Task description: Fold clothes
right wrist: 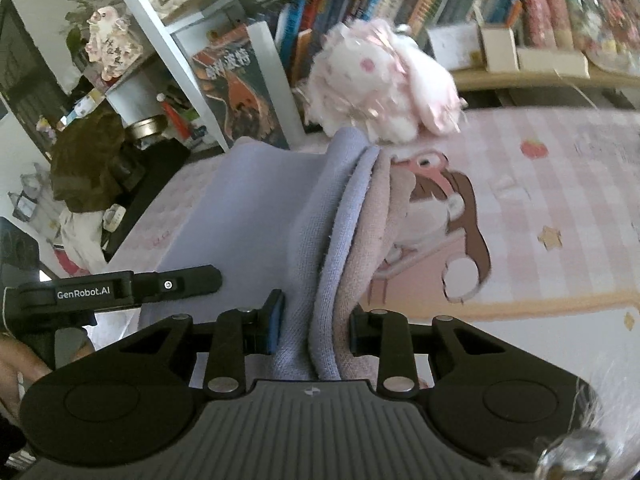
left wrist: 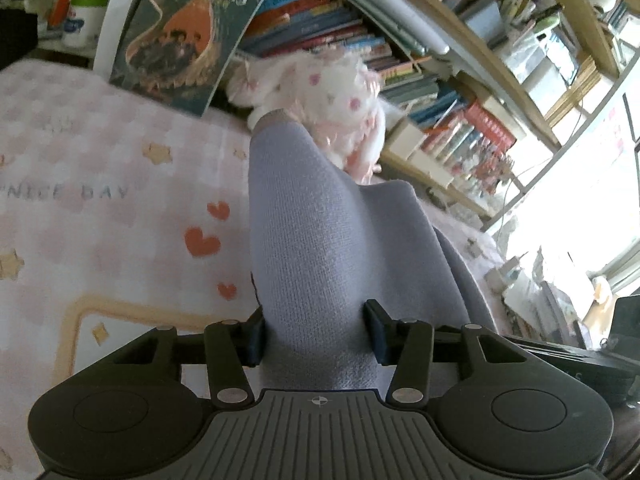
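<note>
Left wrist: left gripper, jaws clenched on lavender garment; cloth bunched between them, stretching forward above pink bedsheet.
Right wrist: right gripper, jaws clamping same garment's layered folds; plush toy just beyond.

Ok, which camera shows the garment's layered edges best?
The right wrist view: the lilac garment shows stacked edges over a pinkish inner layer, pinched by the right gripper. The left wrist view shows only a smooth bulge of it in the left gripper.
</note>
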### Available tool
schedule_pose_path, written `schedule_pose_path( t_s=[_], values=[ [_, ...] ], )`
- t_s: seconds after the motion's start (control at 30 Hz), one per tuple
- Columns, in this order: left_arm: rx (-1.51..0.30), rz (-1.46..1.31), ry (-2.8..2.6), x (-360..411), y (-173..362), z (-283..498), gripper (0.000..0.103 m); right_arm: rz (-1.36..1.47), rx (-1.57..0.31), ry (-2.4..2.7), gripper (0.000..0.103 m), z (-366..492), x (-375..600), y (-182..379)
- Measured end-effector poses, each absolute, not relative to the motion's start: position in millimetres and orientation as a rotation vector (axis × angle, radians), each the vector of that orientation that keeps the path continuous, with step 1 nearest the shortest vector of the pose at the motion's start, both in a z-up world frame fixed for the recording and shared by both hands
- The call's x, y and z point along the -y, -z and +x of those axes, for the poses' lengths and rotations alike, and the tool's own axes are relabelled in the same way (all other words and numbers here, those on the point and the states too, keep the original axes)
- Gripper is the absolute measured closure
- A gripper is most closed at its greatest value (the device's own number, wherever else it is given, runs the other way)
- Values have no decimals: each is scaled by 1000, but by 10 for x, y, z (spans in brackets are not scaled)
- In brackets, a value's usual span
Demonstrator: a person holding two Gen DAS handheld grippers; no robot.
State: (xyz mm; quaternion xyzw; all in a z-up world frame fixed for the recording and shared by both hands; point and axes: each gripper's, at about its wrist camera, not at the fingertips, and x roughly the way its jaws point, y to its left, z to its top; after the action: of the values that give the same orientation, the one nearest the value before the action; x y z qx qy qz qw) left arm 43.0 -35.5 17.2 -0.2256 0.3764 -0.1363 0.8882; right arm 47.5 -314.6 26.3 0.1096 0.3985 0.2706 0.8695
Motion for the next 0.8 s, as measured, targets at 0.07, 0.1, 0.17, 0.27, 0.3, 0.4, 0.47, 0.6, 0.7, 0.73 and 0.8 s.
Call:
schedule_pose_path(
  t_s=[0.07,0.1,0.17,0.27,0.3,0.4,0.47,0.6,0.7,0.73,0.8],
  values=[
    [-770,-468,286,267,-203,506,56,223,-824,-567,75,561,3048,-307],
    [-764,-467,287,215,-213,550,56,220,-821,-568,75,604,3002,-324],
    [-754,-462,287,110,-228,642,56,219,-815,-567,75,708,2891,-354],
    [-743,-455,283,-56,-228,808,56,216,-811,-563,75,876,2719,-356],
    [-742,-457,281,-116,-217,871,56,215,-809,-562,75,934,2660,-356],
    [-741,-466,272,-284,-169,1060,56,206,-809,-558,75,1142,2460,-321],
    [-741,-474,265,-378,-115,1183,56,194,-809,-555,75,1278,2332,-289],
    [-743,-490,250,-566,-7,1429,56,168,-809,-550,75,1533,2105,-206],
    [-740,-494,242,-644,62,1560,56,159,-804,-550,75,1696,1991,-139],
    [-739,-491,240,-662,79,1603,56,158,-802,-550,75,1750,1958,-114],
    [-736,-480,237,-692,111,1689,56,161,-800,-549,75,1836,1924,-66]
  ],
)
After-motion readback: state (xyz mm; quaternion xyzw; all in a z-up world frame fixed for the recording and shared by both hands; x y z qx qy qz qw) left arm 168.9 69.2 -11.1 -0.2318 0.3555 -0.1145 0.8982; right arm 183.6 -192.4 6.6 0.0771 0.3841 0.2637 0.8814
